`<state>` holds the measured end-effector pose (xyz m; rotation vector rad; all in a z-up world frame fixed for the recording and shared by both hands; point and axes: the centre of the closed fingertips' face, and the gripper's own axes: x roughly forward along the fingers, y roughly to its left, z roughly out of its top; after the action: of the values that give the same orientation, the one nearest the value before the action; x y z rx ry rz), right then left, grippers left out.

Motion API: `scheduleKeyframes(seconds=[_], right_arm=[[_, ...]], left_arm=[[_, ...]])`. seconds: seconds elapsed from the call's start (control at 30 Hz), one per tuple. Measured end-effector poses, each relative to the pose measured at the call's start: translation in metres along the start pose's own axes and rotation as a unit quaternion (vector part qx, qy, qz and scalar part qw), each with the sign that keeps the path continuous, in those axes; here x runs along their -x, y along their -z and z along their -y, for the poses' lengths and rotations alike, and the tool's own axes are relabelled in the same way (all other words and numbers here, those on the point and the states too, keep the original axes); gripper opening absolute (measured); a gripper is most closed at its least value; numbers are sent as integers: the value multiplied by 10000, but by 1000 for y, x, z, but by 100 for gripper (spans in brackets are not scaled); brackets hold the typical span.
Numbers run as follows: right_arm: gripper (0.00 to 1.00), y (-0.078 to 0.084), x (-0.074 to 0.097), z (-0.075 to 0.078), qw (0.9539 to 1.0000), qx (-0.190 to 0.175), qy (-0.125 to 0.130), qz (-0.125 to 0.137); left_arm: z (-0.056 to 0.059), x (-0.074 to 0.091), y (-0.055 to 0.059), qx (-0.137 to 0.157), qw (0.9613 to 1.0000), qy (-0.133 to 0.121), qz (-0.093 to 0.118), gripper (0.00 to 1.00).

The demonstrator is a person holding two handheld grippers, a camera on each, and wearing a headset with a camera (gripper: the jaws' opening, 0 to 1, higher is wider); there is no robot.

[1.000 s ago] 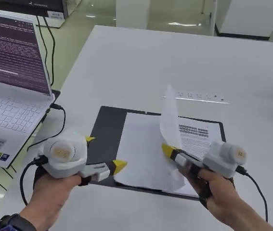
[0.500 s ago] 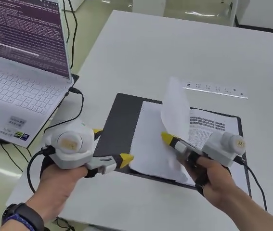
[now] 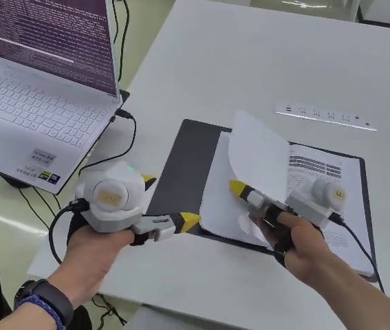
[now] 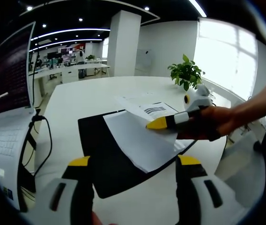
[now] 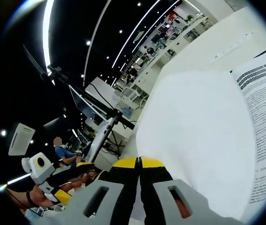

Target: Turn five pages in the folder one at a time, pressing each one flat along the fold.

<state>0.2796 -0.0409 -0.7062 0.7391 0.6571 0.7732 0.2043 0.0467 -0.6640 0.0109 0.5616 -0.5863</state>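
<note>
My right gripper (image 3: 239, 189) is clenched on a lifted page (image 3: 260, 155) over the folder (image 3: 184, 161); my left gripper (image 3: 168, 201), jaws apart, is at its left edge.

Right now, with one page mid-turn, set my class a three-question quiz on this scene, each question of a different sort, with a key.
1. True or false: the lifted page lies flat on the folder.
2. The right gripper is: A) open above the laptop; B) shut on the page; C) lying on the table.
3. Are the jaws of the left gripper open or shut?

Key: 1 false; 2 B; 3 open.
</note>
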Motion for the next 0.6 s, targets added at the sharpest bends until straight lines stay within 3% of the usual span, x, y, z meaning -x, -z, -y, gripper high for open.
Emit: scheduleKeyframes(seconds=[0.3,0.6], right_arm=[[0,10,-11,8,9998,-176,74,-102],[0,22,-22,22,9990,-374,190,-183]], left_arm=[[-1,-2,4,15,10000,17,-49,72],[-9,-1,7,110,9999,-41,-56,72]])
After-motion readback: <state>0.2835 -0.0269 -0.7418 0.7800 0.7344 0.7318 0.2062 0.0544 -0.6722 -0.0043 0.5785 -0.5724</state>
